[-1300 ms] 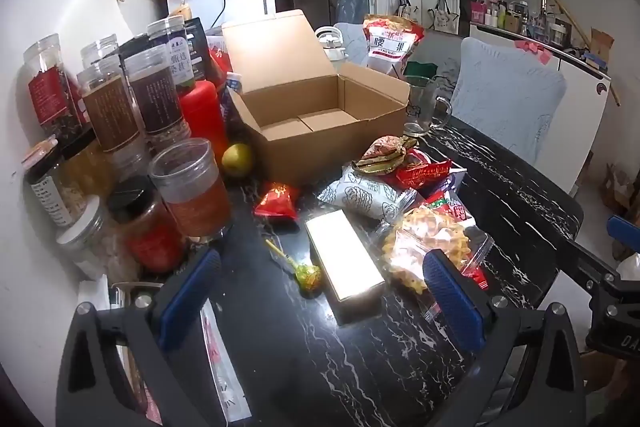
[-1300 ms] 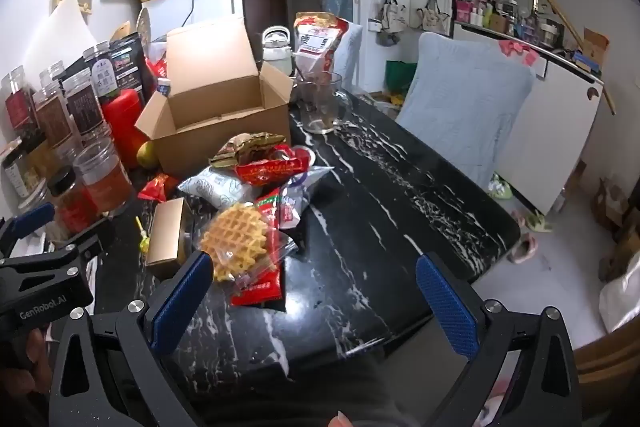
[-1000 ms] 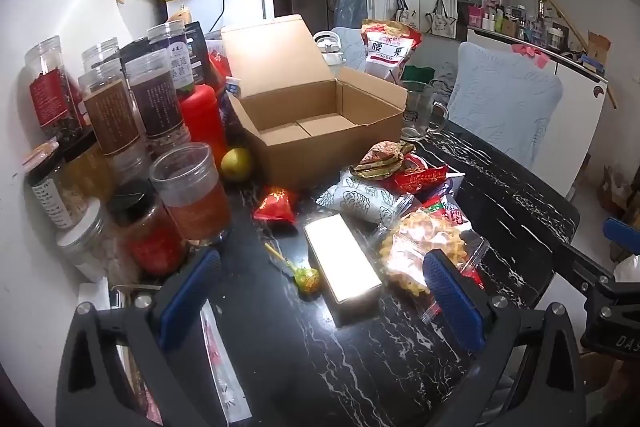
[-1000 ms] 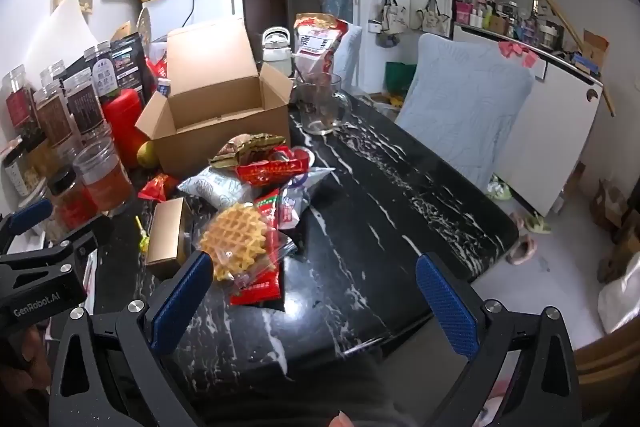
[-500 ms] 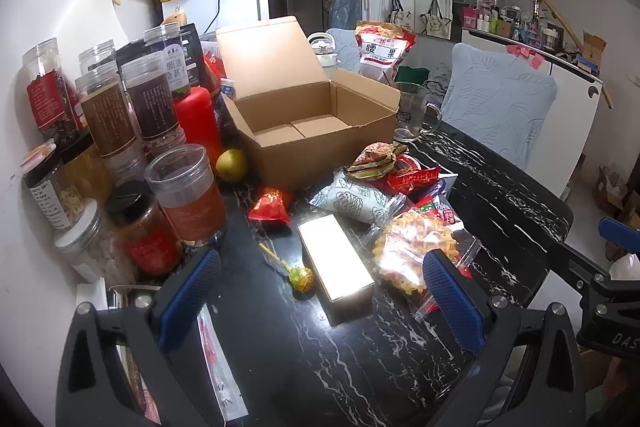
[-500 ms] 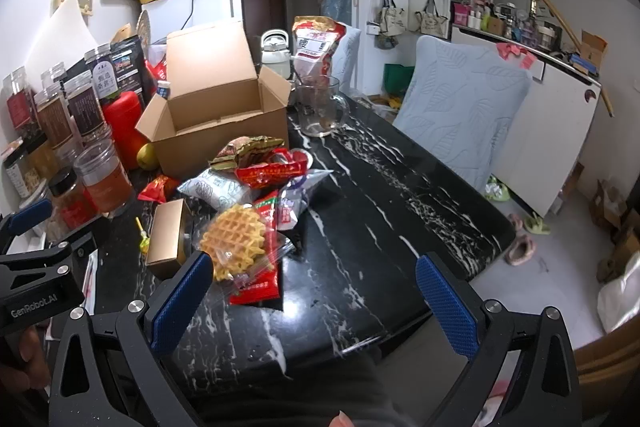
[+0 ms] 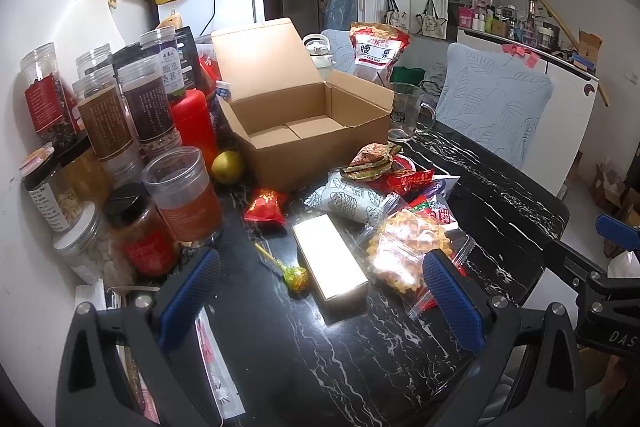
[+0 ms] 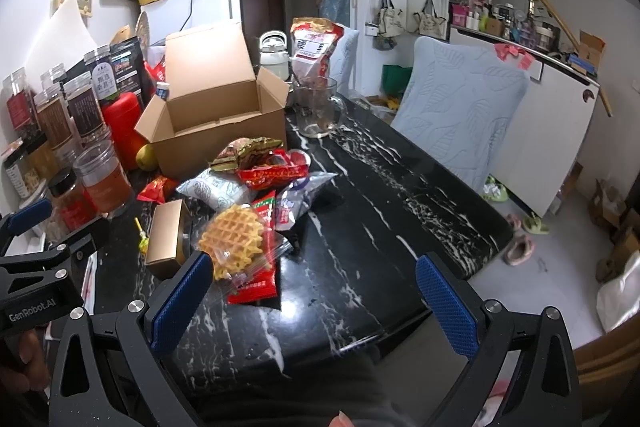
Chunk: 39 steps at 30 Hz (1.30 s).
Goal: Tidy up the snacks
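Left wrist view: a cluster of jars [image 7: 120, 131] lines the wall at the far left of the black marble table [image 7: 500, 187], with a red bottle [image 7: 194, 123] and a yellow-green fruit [image 7: 227, 167] just beside them. The open cardboard box [image 7: 304, 131] stands behind the snacks, its inside holding nothing, lid flap raised. In front of it lie a small red packet [image 7: 266, 205], a lollipop [image 7: 294, 277], a gold box [image 7: 330, 263], a patterned white pouch [image 7: 352, 199] and a bagged waffle [image 7: 404, 255], with red wrappers [image 7: 408, 179] piled behind. The left gripper [image 7: 320, 303] hovers over the near table edge, jaws spread wide and holding nothing; the lollipop and gold box lie between its fingers and the cardboard box. A glass mug [image 7: 408, 111] stands right of the box. Right wrist view: the right gripper [image 8: 312, 295] is also spread wide and holds nothing, with the waffle just beyond its left finger and bare table ahead. A cushioned chair [image 8: 460, 107] stands at the far right.
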Each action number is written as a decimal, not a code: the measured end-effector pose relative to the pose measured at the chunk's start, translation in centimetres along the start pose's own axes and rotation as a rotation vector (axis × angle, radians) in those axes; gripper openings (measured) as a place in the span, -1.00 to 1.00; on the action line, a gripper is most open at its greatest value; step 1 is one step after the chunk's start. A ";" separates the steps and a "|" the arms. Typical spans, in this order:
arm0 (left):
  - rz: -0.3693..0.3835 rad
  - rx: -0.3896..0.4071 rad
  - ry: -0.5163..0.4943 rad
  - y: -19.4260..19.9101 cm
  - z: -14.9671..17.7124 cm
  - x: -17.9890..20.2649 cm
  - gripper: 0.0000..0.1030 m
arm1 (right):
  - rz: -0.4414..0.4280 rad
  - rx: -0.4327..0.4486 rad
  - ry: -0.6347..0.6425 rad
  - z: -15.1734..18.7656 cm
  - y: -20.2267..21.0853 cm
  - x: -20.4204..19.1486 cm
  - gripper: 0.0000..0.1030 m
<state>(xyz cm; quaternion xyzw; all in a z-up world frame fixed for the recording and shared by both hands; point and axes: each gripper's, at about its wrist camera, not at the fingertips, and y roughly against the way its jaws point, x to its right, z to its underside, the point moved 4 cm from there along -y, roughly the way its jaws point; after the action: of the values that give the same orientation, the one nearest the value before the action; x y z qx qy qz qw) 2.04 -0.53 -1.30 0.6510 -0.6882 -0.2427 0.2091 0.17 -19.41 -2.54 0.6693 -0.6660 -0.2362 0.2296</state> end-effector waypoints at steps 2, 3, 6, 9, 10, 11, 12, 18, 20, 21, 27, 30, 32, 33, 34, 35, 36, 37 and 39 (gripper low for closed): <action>0.001 0.000 0.000 0.0 0.0 0.0 1.00 | -0.001 0.000 0.001 0.0 0.0 0.0 1.00; 0.001 0.000 0.000 0.0 0.0 0.0 1.00 | -0.001 0.001 0.000 0.0 0.0 0.0 1.00; 0.007 -0.002 0.002 0.0 0.0 0.1 1.00 | -0.001 0.002 0.000 0.0 0.0 0.0 1.00; 0.009 -0.001 0.003 0.0 0.1 0.1 1.00 | 0.000 0.004 -0.001 0.0 0.1 0.1 1.00; 0.008 -0.001 0.003 0.0 0.1 0.1 1.00 | 0.001 0.003 -0.001 0.0 0.1 0.1 1.00; 0.009 -0.002 0.002 0.0 0.1 0.1 1.00 | 0.001 0.003 -0.001 0.0 0.1 0.1 1.00; 0.009 -0.002 0.003 0.0 0.1 0.1 1.00 | 0.001 0.003 0.000 0.0 0.1 0.1 1.00; 0.013 -0.004 0.000 0.1 0.1 0.0 1.00 | 0.001 0.004 0.000 0.1 0.1 0.1 1.00; 0.012 -0.002 -0.001 0.2 0.0 0.1 1.00 | 0.001 0.004 -0.001 0.1 0.1 0.1 1.00; 0.012 -0.001 -0.001 0.2 0.0 0.1 1.00 | 0.000 0.005 -0.001 0.1 0.1 0.1 1.00; 0.011 -0.002 -0.002 0.1 0.0 0.1 1.00 | 0.000 0.004 -0.001 0.1 0.1 0.1 1.00; 0.010 -0.003 -0.002 0.1 0.1 0.0 1.00 | 0.000 0.005 0.000 0.1 0.1 0.1 1.00; 0.011 -0.004 -0.001 0.1 0.0 0.0 1.00 | 0.000 0.004 0.000 0.1 0.1 0.1 1.00; 0.010 -0.004 -0.002 0.1 0.1 0.1 1.00 | 0.000 0.004 0.000 0.1 0.1 0.1 1.00; 0.010 -0.005 -0.003 0.1 0.1 0.0 1.00 | -0.001 0.003 0.001 0.1 0.1 0.1 1.00; 0.010 -0.003 -0.003 0.1 0.1 0.1 1.00 | -0.001 0.003 0.001 0.0 0.1 0.2 1.00; 0.010 -0.003 -0.003 0.1 0.1 0.0 1.00 | -0.002 0.003 0.001 0.0 0.1 0.1 1.00; 0.010 -0.003 -0.003 0.1 0.1 0.1 1.00 | -0.002 0.003 0.002 0.0 0.1 0.2 1.00; 0.009 -0.005 -0.003 0.1 0.1 0.1 1.00 | -0.001 0.003 0.002 0.0 0.1 0.2 1.00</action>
<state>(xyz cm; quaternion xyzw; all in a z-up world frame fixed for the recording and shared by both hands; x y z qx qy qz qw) 1.89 -0.58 -1.31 0.6469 -0.6910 -0.2444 0.2106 0.09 -19.56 -2.53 0.6703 -0.6657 -0.2348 0.2289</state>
